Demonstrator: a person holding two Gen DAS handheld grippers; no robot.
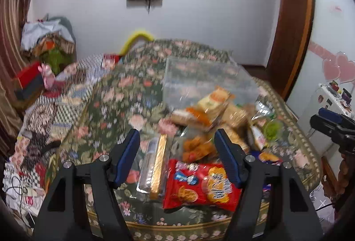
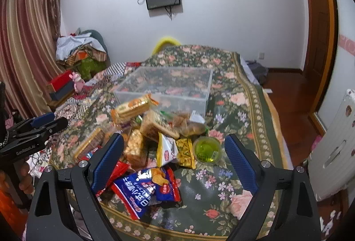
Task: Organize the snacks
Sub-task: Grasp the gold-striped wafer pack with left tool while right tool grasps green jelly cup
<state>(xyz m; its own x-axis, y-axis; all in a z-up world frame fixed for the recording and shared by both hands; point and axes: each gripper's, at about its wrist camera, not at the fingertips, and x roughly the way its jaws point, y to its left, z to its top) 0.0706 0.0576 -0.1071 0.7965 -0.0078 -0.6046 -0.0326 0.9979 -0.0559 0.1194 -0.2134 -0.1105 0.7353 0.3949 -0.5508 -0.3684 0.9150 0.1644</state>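
Note:
A pile of snack packets (image 2: 155, 127) lies on the floral tablecloth (image 2: 235, 107), in front of a clear plastic box (image 2: 168, 87) that holds no snacks. My left gripper (image 1: 177, 141) is open and empty above a red chip bag (image 1: 199, 185) and a gold-edged clear tray (image 1: 155, 165). My right gripper (image 2: 175, 147) is open and empty above a blue-and-red chip bag (image 2: 146, 190), a white-and-yellow packet (image 2: 166, 150) and a green jelly cup (image 2: 207, 150). The clear box also shows in the left wrist view (image 1: 206, 78), blurred.
The right gripper shows at the right edge of the left wrist view (image 1: 335, 125); the left gripper shows at the left of the right wrist view (image 2: 33, 130). A cluttered patterned bed (image 1: 51, 107) lies left of the table. A white appliance (image 2: 332, 145) stands right.

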